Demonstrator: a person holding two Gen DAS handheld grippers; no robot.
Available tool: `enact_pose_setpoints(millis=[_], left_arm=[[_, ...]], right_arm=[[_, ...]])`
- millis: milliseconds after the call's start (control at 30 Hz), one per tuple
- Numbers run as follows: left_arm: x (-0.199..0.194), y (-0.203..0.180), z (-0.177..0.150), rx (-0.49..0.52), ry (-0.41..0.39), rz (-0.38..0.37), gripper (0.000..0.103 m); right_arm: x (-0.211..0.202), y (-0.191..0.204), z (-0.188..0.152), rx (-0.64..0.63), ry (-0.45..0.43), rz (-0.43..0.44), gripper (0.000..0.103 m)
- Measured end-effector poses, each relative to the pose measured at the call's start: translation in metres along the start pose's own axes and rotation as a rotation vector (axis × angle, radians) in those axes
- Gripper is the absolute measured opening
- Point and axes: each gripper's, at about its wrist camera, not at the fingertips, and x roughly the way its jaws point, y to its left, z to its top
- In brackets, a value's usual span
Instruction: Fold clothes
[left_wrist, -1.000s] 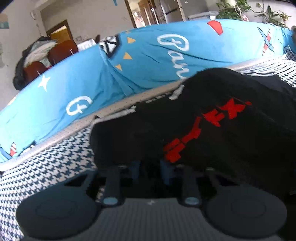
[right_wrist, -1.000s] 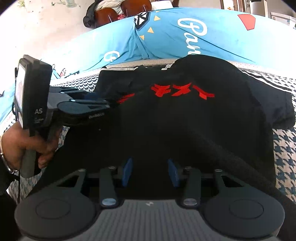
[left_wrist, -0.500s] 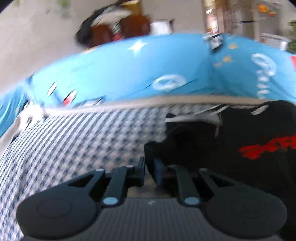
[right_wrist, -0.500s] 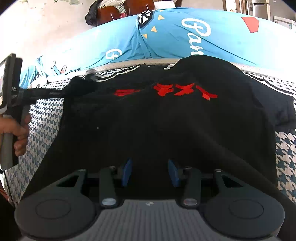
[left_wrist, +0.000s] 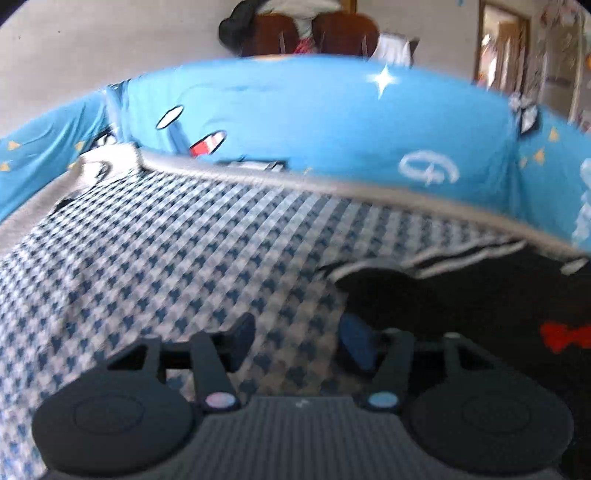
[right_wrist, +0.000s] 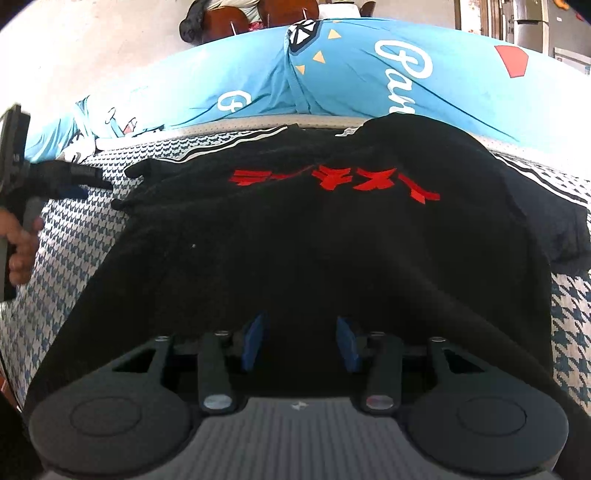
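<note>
Opening left hand-held gripper (left_wrist: 297, 341) — empty, beside black shirt (right_wrist: 295, 240); right hand-held gripper (right_wrist: 300, 341) parted above it.

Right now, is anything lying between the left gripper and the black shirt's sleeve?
Nothing visible. The left gripper, jaws opening and empty, hangs over bare houndstooth cover; the black shirt sleeve lies just beside it, unobstructed.

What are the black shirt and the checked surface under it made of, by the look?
Black shirt: soft matte knit, probably cotton jersey; it drapes and creases, with a flat red print. Checked cover: woven-looking houndstooth cloth, matte, lying flat with a piped edge; fibre unclear.
</note>
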Motion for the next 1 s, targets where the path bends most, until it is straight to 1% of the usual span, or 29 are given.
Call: enact_pose_setpoints(millis=[33,67,100,167,233,267,300,367,467,533,667,733,767,800,833,867,900,967,1000], left_arm=[[0.0,-0.002,0.002,0.0,-0.007,-0.026,0.066],[0.0,-0.004,0.003,0.001,-0.013,-0.053,0.073],[0.003,-0.006,0.004,0.001,-0.015,-0.074,0.077],[0.007,-0.01,0.005,-0.002,-0.017,-0.095,0.079],[0.012,-0.013,0.005,-0.006,-0.008,-0.124,0.083],[0.014,-0.014,0.005,-0.008,-0.001,-0.137,0.089],[0.017,-0.014,0.007,-0.01,0.004,-0.143,0.092],[0.023,-0.015,0.009,-0.011,0.006,-0.153,0.092],[0.03,-0.016,0.013,-0.008,-0.004,-0.147,0.103],[0.036,-0.017,0.015,-0.003,-0.008,-0.141,0.103],[0.049,-0.021,0.017,0.017,0.017,-0.169,0.103],[0.054,-0.023,0.017,0.025,0.03,-0.187,0.093],[0.057,-0.024,0.017,0.024,0.045,-0.196,0.079],[0.06,-0.025,0.017,0.022,0.061,-0.205,0.06],[0.064,-0.026,0.017,0.02,0.078,-0.21,0.053],[0.064,-0.028,0.017,0.029,0.076,-0.207,0.048],[0.065,-0.03,0.016,0.039,0.071,-0.203,0.036],[0.063,-0.036,0.016,0.074,0.07,-0.222,0.02],[0.061,-0.04,0.016,0.091,0.057,-0.216,0.018]], right_arm=[[0.0,0.001,0.0,-0.005,0.0,-0.001,0.047],[0.0,0.001,-0.001,-0.009,-0.001,-0.001,0.047],[0.0,0.002,-0.001,-0.013,-0.001,-0.002,0.047],[0.0,0.002,-0.002,-0.016,-0.001,-0.001,0.048],[0.0,0.002,-0.002,-0.02,-0.001,-0.001,0.048],[0.0,0.002,-0.002,-0.021,-0.001,-0.001,0.048],[0.0,0.002,-0.002,-0.023,-0.001,-0.001,0.049],[0.0,0.003,-0.002,-0.026,0.0,-0.001,0.05],[0.0,0.005,-0.003,-0.035,-0.001,-0.003,0.052],[0.001,0.006,-0.003,-0.039,-0.001,-0.003,0.053],[0.003,0.008,-0.003,-0.042,-0.003,-0.004,0.055],[0.004,0.007,-0.003,-0.044,-0.005,-0.004,0.055],[0.004,0.008,-0.003,-0.046,-0.006,-0.004,0.056],[0.004,0.008,-0.003,-0.047,-0.007,-0.005,0.056],[0.005,0.008,-0.003,-0.049,-0.008,-0.006,0.056],[0.005,0.009,-0.003,-0.049,-0.009,-0.007,0.056],[0.005,0.009,-0.003,-0.048,-0.01,-0.008,0.056],[0.005,0.009,-0.002,-0.044,-0.011,-0.01,0.056],[0.005,0.009,-0.002,-0.041,-0.011,-0.011,0.056]])
